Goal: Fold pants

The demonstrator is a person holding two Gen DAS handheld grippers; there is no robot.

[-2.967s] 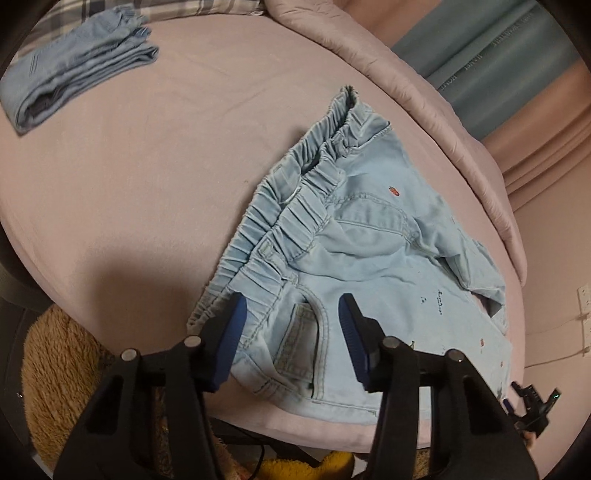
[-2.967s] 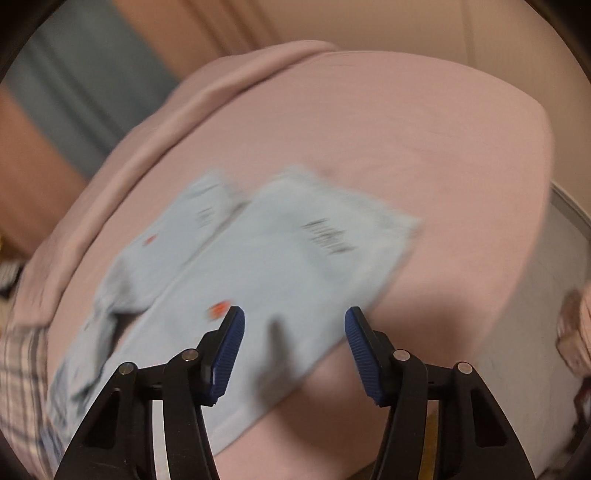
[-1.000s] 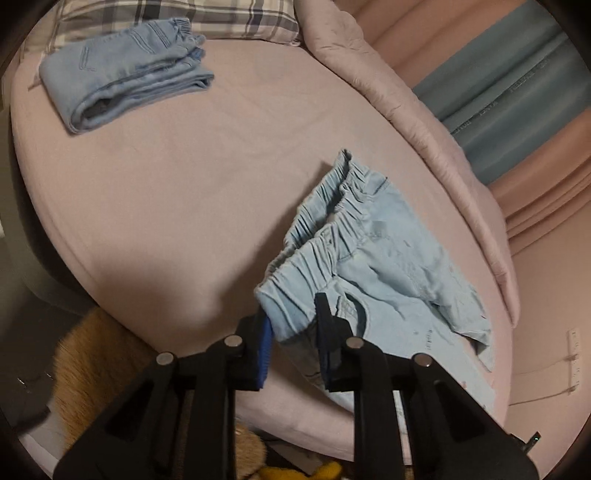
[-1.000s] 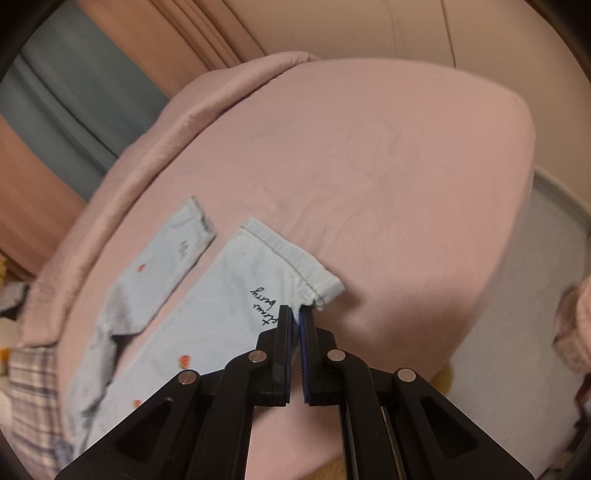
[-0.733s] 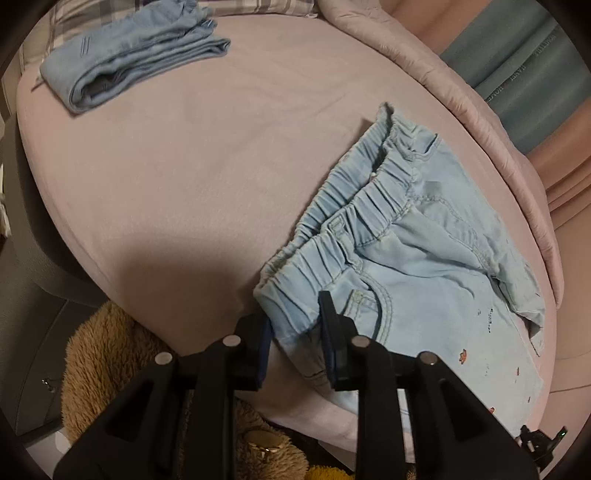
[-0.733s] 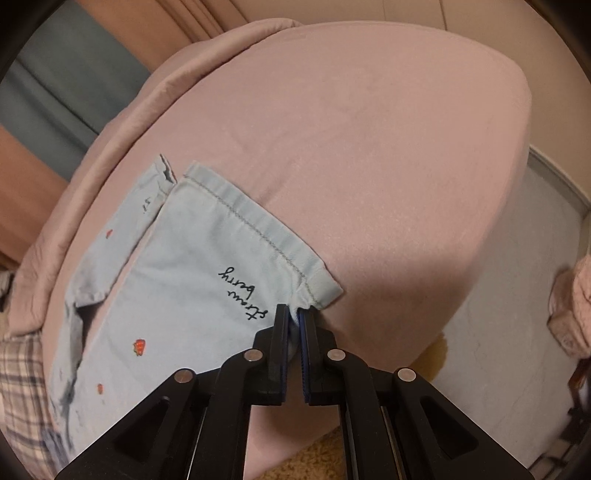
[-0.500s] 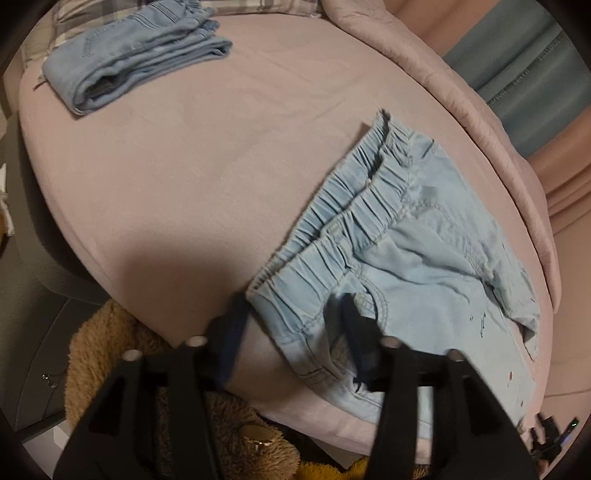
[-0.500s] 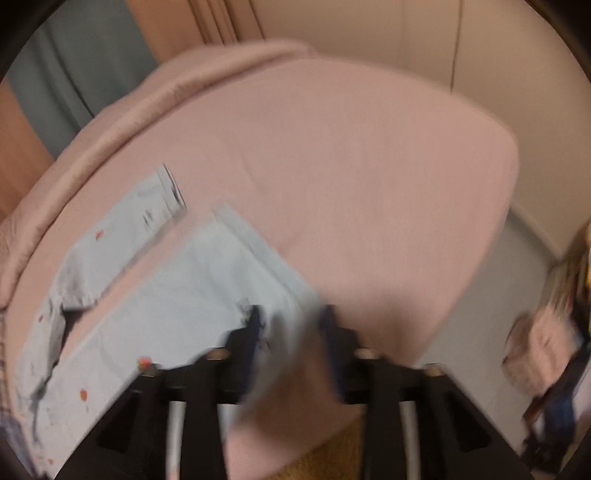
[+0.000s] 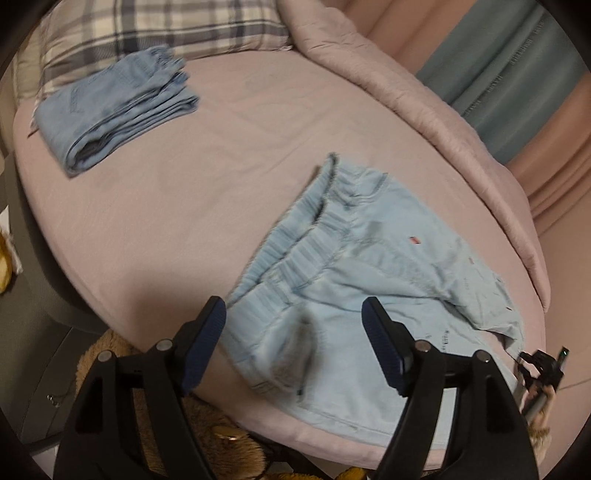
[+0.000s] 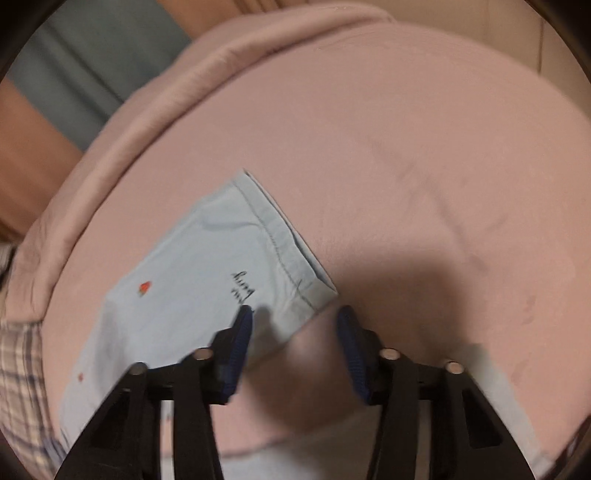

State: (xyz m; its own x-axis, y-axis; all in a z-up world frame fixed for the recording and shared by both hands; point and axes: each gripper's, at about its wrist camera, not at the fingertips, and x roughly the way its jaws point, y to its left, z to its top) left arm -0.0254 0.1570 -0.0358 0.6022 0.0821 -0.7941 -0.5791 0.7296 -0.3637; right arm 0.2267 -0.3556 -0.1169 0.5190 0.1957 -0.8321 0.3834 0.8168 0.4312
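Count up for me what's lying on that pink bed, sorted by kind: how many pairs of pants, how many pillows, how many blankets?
Pants: 2, the light blue pants spread flat and the folded jeans
Plaid pillow: 1
Pink blanket bunched along the far edge: 1
Total: 4

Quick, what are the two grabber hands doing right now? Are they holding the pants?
Left gripper: open, jaws just opened wider, over the light blue pants waistband, not gripping.
Right gripper: open, jaws just been closing, hem corner between them, not pinched.
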